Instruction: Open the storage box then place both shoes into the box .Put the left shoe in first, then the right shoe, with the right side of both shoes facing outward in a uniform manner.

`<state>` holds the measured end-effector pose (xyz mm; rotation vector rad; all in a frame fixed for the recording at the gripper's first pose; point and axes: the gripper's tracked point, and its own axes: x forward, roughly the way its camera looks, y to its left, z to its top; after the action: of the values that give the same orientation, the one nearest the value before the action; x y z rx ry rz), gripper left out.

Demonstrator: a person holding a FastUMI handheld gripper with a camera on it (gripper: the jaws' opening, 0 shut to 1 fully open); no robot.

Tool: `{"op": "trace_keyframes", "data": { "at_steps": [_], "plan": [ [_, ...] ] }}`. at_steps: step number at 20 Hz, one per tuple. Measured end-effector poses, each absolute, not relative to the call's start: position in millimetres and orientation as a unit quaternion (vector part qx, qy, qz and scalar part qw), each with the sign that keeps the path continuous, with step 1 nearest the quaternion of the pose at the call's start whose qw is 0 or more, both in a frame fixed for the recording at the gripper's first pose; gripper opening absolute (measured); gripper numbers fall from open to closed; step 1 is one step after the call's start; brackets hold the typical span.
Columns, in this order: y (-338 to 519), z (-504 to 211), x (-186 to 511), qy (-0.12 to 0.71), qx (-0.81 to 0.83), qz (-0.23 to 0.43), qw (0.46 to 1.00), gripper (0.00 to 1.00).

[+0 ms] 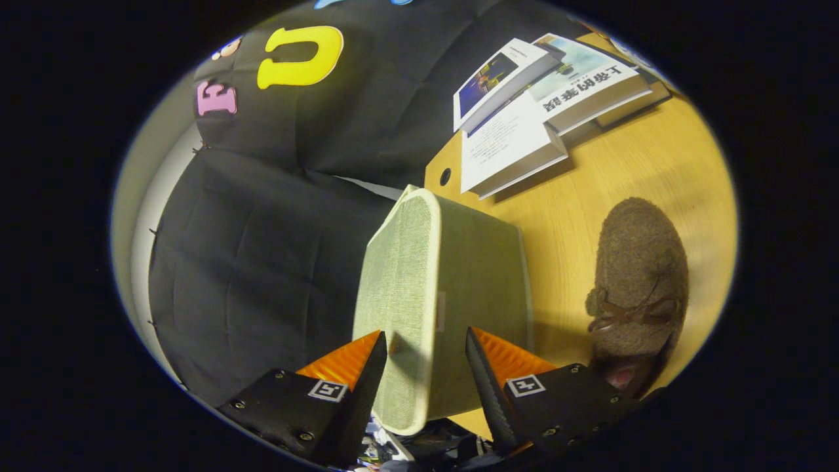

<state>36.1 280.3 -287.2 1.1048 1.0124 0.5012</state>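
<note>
Tongs [426, 344] straddle the green storage box [452, 275] on a wooden table [590, 190].

Pale green fabric storage box [452, 275] with lid on, standing on the wooden table edge, brown fuzzy shoe [639, 275] with a bow lying just beside it

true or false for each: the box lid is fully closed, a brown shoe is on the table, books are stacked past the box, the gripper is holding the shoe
1. The lid is fully closed: false. The green storage box has its lid raised, with the gripper fingers straddling the lid's edge.
2. A brown shoe lies on the table: true.
3. Books are stacked beyond the box: true.
4. The gripper holds the shoe: false. The shoe lies beside the box, apart from the fingers.
</note>
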Motion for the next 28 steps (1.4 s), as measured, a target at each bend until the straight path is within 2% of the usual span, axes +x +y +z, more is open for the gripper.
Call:
{"op": "trace_keyframes", "data": {
  "at_steps": [1,2,4,5,6,7,17,28],
  "plan": [
    [275.1,-286.2,41.4,0.455,0.505,0.210,0.703,0.64],
    [278.8,-278.9,40.5,0.456,0.519,0.218,0.690,0.25],
    [266.7,-263.2,24.6,0.462,0.508,0.231,0.690,0.22],
    [245.7,-256.4,24.9,0.459,0.497,0.239,0.696,0.15],
    [276.7,-262.6,30.0,0.462,0.489,0.252,0.696,0.07],
    [289.6,-264.2,35.1,0.460,0.478,0.257,0.703,0.05],
    [334.4,-172.2,59.1,0.421,0.440,0.324,0.724,0.04],
    [483.5,-119.8,83.8,0.412,0.372,0.413,0.722,0.08]
  ]
}}
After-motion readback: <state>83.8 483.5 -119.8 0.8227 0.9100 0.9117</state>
